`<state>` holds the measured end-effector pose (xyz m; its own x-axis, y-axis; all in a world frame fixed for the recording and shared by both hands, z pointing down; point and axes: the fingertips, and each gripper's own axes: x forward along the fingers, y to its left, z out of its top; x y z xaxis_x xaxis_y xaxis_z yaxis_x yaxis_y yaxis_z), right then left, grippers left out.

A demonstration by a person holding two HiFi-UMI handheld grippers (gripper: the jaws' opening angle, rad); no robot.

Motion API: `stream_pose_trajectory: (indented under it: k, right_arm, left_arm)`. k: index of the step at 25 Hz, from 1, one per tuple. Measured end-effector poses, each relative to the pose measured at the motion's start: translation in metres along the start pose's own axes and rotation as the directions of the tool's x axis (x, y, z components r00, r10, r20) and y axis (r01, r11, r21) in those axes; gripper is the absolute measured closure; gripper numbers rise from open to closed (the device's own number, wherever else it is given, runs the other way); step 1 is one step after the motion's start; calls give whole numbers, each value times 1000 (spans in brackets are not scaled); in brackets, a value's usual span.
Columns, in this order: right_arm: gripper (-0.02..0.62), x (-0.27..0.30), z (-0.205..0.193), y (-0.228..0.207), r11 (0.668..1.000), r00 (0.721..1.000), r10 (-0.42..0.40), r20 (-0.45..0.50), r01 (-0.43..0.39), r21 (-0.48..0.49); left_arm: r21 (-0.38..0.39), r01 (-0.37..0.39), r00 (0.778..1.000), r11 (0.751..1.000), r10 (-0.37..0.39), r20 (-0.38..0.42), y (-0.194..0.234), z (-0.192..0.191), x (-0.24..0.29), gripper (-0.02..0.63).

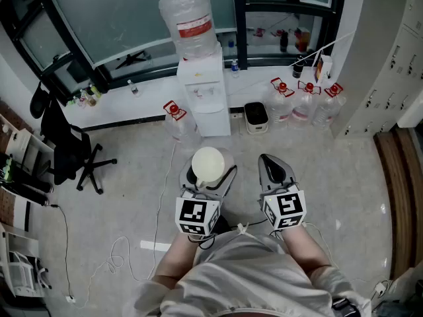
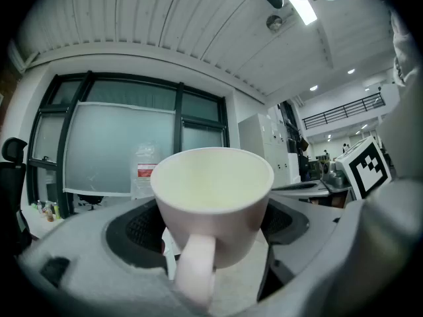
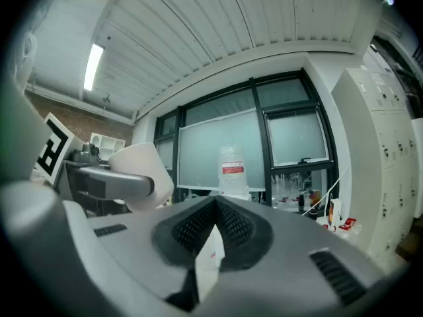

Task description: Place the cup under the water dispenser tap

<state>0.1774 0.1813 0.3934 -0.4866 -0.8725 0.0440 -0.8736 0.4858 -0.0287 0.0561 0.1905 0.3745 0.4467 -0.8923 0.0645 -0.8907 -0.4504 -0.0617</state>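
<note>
l fingers (image 2: 129, 236) grip cup (image 2: 215, 200), r fingers (image 3: 192, 233) closed

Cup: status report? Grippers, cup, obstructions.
Left gripper shut on cup, upright, handle toward holder. Right gripper shut, empty. Cup short of dispenser, not yet under it. Nothing visible in between.

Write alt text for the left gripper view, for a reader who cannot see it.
A white cup is gripped between the left tongs, with its handle pointing toward the camera. Behind it, a large water bottle stands before dark-framed frosted windows.
</note>
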Motion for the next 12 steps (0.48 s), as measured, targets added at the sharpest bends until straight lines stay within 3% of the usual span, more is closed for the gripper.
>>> stream_pose_trajectory:
  k: [12]
  right_arm:
    - [568, -3, -14, -3, 999, 999, -20, -26, 21, 24]
  left_arm:
    - [-29, 5, 1000, 1000, -6, -15, 2, -12, 3, 163]
